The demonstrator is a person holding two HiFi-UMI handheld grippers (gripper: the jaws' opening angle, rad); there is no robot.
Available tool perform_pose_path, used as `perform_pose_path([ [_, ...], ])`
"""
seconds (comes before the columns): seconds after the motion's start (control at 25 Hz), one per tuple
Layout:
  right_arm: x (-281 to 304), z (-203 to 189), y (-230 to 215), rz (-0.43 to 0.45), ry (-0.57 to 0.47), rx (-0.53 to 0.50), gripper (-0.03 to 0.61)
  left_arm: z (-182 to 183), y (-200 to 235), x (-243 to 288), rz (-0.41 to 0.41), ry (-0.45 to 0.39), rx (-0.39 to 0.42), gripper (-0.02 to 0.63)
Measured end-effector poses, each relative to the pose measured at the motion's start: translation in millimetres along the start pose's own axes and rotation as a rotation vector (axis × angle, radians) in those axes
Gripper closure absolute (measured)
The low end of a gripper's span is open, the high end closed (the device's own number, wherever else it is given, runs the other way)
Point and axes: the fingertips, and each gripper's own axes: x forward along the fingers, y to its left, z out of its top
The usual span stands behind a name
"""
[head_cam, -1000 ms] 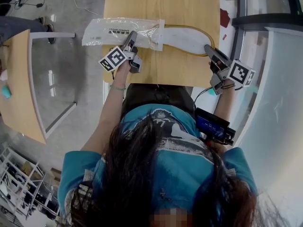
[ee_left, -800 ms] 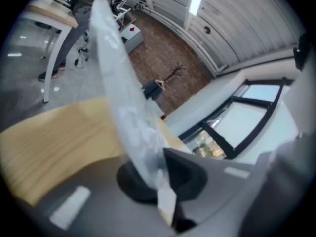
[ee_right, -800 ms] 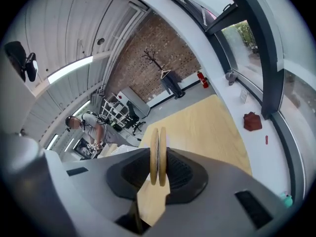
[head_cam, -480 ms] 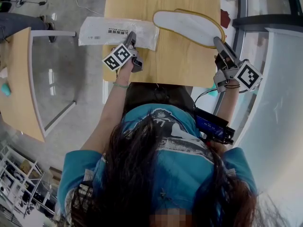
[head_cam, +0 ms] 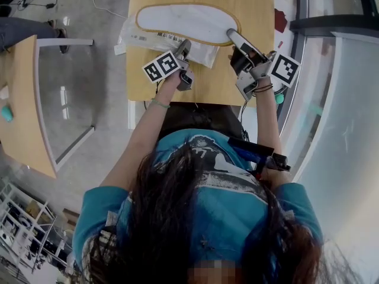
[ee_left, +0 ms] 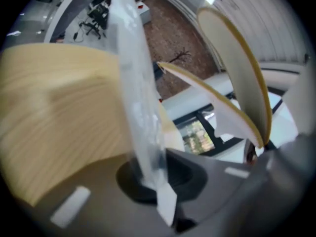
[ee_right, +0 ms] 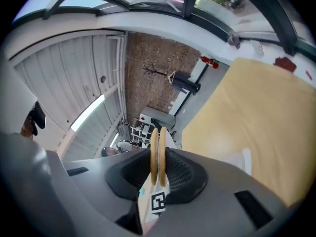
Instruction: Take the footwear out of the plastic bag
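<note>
Wooden table (head_cam: 260, 16) is seen from above, near a glass wall. Slippers (head_cam: 186, 22), a flat white pair with tan edging, are held out of the bag (head_cam: 148, 40) and above its far edge. They are pinched at one end by the right gripper (head_cam: 232, 35), whose narrow jaws have just been closing slightly onto them. The bag's near edge is clamped in the fully closed left gripper (head_cam: 185, 44). Extraction is judged complete; what remains is setting the pair down and releasing both grips.
</note>
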Motion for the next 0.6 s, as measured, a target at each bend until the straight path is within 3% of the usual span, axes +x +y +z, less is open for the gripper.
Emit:
perform_pose_path([
  [0.12,9,-27,-38,-0.067,0.012,0.180,0.499,-9,0,9,0.000,0.034,-0.072,0.614],
  [0.2,7,-42,-60,-0.118,0.018,0.247,0.499,-11,0,13,-0.004,0.044,-0.090,0.614],
  [0.24,5,-47,-69,-0.143,0.023,0.263,0.499,-12,-1,14,-0.014,0.050,-0.087,0.604],
  [0.36,-3,-55,-91,-0.205,0.018,0.298,0.499,-18,-8,17,-0.061,0.095,-0.058,0.492],
  [0.48,-6,-55,-110,-0.218,-0.015,0.345,0.499,-29,-10,18,-0.092,0.175,-0.102,0.419],
  [0.6,-5,-58,-126,-0.255,-0.012,0.365,0.499,-41,-10,15,-0.099,0.260,-0.138,0.411],
])
